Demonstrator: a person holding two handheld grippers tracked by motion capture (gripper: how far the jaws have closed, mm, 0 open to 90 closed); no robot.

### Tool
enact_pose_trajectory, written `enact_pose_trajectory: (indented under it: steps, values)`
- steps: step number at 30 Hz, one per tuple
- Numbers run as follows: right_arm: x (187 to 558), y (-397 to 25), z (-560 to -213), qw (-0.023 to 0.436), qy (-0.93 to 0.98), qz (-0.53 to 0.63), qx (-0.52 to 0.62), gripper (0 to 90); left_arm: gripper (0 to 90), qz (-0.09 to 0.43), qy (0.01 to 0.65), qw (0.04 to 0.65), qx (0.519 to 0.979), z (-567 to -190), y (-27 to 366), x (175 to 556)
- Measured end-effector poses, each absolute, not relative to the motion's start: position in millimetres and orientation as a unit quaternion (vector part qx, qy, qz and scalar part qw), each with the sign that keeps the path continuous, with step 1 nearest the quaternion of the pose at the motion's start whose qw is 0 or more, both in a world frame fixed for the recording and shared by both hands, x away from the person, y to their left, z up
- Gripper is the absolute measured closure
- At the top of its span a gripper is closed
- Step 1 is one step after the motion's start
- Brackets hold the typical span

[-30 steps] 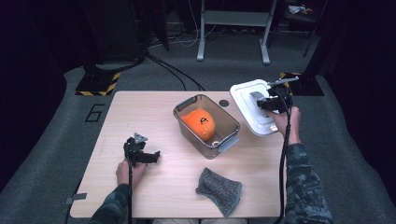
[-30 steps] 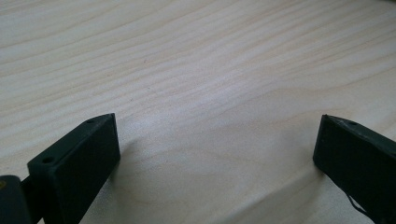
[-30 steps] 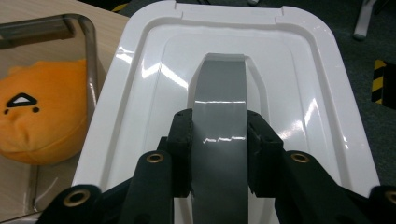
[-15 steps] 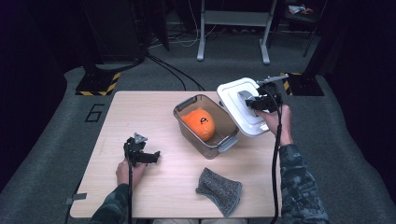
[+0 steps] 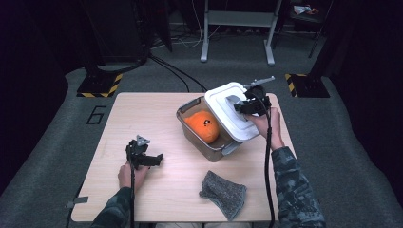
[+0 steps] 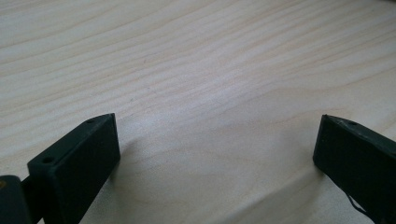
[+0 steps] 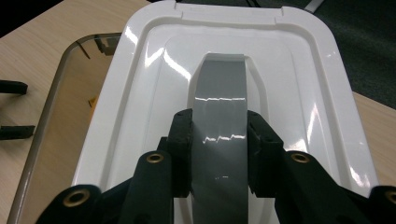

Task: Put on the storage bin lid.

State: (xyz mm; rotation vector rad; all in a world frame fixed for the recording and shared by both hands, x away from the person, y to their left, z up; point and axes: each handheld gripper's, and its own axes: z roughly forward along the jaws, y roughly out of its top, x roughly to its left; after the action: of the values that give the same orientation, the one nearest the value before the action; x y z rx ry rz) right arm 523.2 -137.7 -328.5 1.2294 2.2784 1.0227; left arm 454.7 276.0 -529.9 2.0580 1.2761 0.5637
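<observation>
The white lid (image 5: 231, 110) sits right of centre in the high view, tilted over the right part of the clear box (image 5: 207, 130), overlapping its right rim while the left part of the box stays uncovered. In the right gripper view the lid (image 7: 299, 79) spreads across most of the frame, with its grey handle (image 7: 219, 116) running down the middle. The right gripper (image 7: 219, 158) is clenched on that handle, one black jaw pressed to each side of it, low in the frame; in the high view the right gripper (image 5: 252, 102) shows at the lid's right edge, with the person's right hand (image 5: 266, 126) just below it. Inside the box lies an orange thing (image 5: 203, 126) with a dark mark on it, seen through the open left part. The box stands near the middle of the wooden table (image 5: 142, 109), a little toward the upper right. A grey cloth (image 5: 222, 194) lies on the table in the lower middle of the high view, well apart from the box. The left gripper (image 5: 141, 156) rests at lower left of the high view, held by the left hand (image 5: 130, 173), well apart from the box. In the left gripper view its jaws stand wide apart, released, at the bottom corners of the frame, with bare table (image 6: 210, 70) between them.
</observation>
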Motion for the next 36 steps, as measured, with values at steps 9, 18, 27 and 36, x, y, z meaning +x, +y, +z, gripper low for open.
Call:
enact_pose_trajectory:
  steps: [9, 18, 27, 36]
  values:
    - [525, -111, -335, 0.162, 0.820, 0.364, 0.411, 66.7, 0.3, 0.214, 0.484, 0.319, 0.786, -530, 276, 455]
    - [526, -86, -348, 0.146, 0.836, 0.361, 0.387, 66.7, 0.3, 0.214, 0.486, 0.322, 0.784, -530, 276, 455]
    - [527, -62, -356, 0.141, 0.848, 0.353, 0.369, 66.6, 0.3, 0.212, 0.486, 0.319, 0.786, -529, 276, 455]
    - [527, -50, -362, 0.143, 0.853, 0.344, 0.366, 66.6, 0.3, 0.215, 0.486, 0.322, 0.784, -530, 276, 455]
